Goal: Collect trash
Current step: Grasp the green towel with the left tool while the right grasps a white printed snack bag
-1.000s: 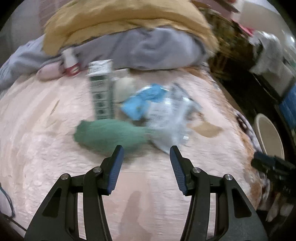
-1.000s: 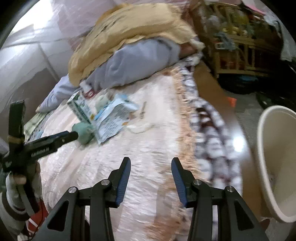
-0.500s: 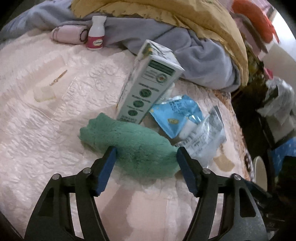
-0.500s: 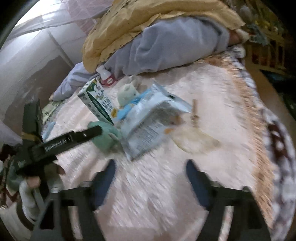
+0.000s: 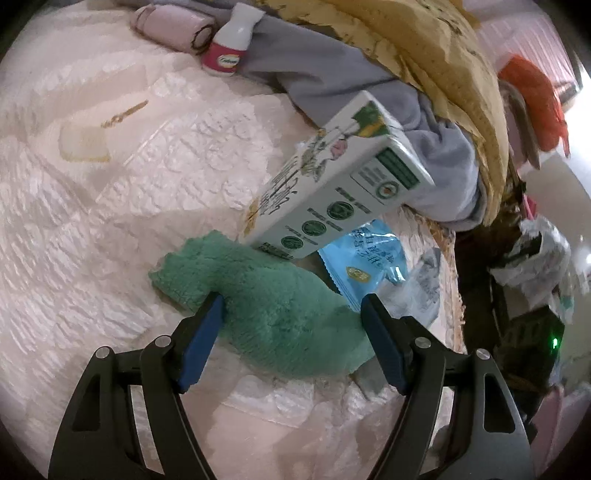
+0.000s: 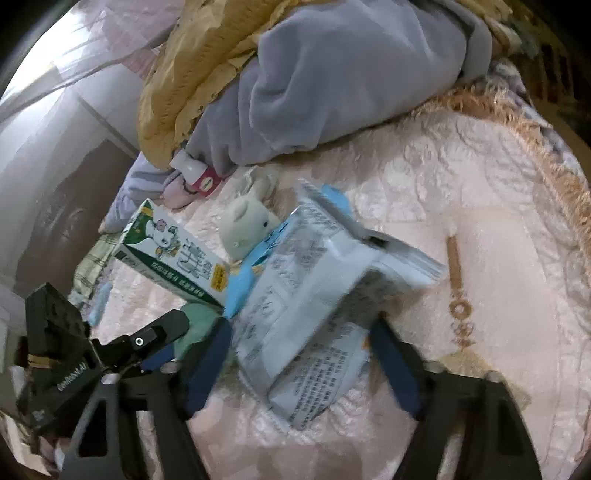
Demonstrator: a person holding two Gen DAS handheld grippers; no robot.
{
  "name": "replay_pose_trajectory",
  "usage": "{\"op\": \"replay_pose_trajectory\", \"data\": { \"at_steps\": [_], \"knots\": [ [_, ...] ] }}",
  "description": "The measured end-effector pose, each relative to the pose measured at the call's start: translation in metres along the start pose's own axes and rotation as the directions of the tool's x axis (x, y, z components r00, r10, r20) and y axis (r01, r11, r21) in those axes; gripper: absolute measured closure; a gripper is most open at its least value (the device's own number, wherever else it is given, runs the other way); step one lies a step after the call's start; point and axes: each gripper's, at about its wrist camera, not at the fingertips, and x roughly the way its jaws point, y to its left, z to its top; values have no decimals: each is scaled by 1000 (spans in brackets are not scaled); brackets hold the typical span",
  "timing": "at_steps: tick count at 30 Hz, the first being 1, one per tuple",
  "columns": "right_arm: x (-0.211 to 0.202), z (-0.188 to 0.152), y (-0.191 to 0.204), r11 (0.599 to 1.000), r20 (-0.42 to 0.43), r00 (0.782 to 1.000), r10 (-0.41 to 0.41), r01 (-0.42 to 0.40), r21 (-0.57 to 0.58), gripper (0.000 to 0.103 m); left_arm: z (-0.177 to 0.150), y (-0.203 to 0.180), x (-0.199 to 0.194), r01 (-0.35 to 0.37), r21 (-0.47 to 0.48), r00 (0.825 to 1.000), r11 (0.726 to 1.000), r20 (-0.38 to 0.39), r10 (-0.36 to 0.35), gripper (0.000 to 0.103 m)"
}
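Note:
A heap of trash lies on the pink bed cover (image 5: 92, 229). It holds a green-and-white milk carton (image 5: 332, 188) (image 6: 173, 254), a blue snack wrapper (image 5: 369, 254) and a large printed pale wrapper (image 6: 306, 295). A fuzzy green cloth (image 5: 273, 314) lies in front of the carton. My left gripper (image 5: 291, 301) straddles this cloth. Its jaws are opening, and the left pad is at the cloth's edge. My right gripper (image 6: 299, 326) is closing with the printed wrapper between its fingers, pads not pressing. The left gripper (image 6: 173, 339) also shows in the right wrist view.
A small plush toy (image 6: 243, 225) sits behind the wrappers. A little bottle with a pink label (image 5: 231, 40) and a rolled pink cloth (image 5: 170, 26) lie against a heap of grey and yellow blankets (image 6: 332, 74). The bed's fringed edge (image 6: 546, 155) runs along the right.
The left gripper rolled, came down over the green cloth and widened its jaws. The right gripper swept in from the bed's edge to the printed wrapper, opened wide and began narrowing.

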Motion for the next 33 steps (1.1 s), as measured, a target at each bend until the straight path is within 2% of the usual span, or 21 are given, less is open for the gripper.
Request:
{"op": "replay_pose_trajectory", "data": {
  "at_steps": [1, 2, 4, 6, 9, 10, 15, 17, 19, 21, 25, 29, 30, 31, 33],
  "knots": [
    [-2, 0, -1, 1000, 8, 1000, 5, -5, -1, 63, 0, 0, 0, 3, -7, 1000, 1000, 2, -3, 28],
    [-5, -1, -3, 999, 18, 999, 33, -34, 2, 67, -1, 1, -1, 5, -11, 1000, 1000, 4, -5, 34],
    [-15, -3, -3, 999, 29, 998, 47, -47, -12, 79, -1, 1, -1, 8, -9, 1000, 1000, 1, -8, 53],
    [-28, -6, -1, 998, 47, 998, 44, -42, -41, 85, -1, 1, -3, 22, -3, 1000, 1000, -8, -22, 69],
    [-52, -11, 3, 997, 78, 996, 46, -40, -73, 88, -5, -1, -17, 37, 34, 999, 999, -11, -36, 85],
    [-59, -13, 4, 996, 85, 995, 43, -35, -86, 88, -6, -3, -22, 44, 59, 999, 997, -21, -43, 87],
    [-87, -23, 1, 995, 62, 998, 17, -11, -101, 88, -17, -12, -42, 33, 178, 998, 983, -62, -22, 88],
    [-84, -24, -3, 996, 45, 999, -30, 33, -80, 69, -21, -13, -47, 26, 202, 997, 979, -74, -11, 88],
    [-76, -24, -8, 998, 30, 999, -33, 35, -48, 36, -23, -12, -52, 4, 223, 998, 975, -61, 10, 88],
    [-63, -21, -11, 1000, 20, 1000, -7, 7, -2, 29, -26, -10, -56, -12, 239, 998, 971, -50, 25, 88],
    [-35, -12, -10, 999, -3, 1000, 1, -1, 44, 29, -26, -2, -59, -21, 245, 997, 969, -68, 38, 88],
    [-3, -7, 6, 999, -45, 998, -46, 46, -11, 28, -24, 1, -53, -38, 242, 995, 969, -80, 59, 87],
    [1, -8, 9, 997, -46, 996, -72, 71, -36, 28, -24, 0, -52, -49, 237, 995, 970, -70, 68, 82],
    [0, -10, 11, 995, -36, 996, -83, 81, -56, 43, -23, -1, -49, -59, 232, 995, 971, -60, 75, 79],
    [-9, -13, 11, 994, 0, 997, -73, 72, -77, 66, -22, -1, -41, -60, 212, 996, 976, -54, 73, 56]
  ]
}}
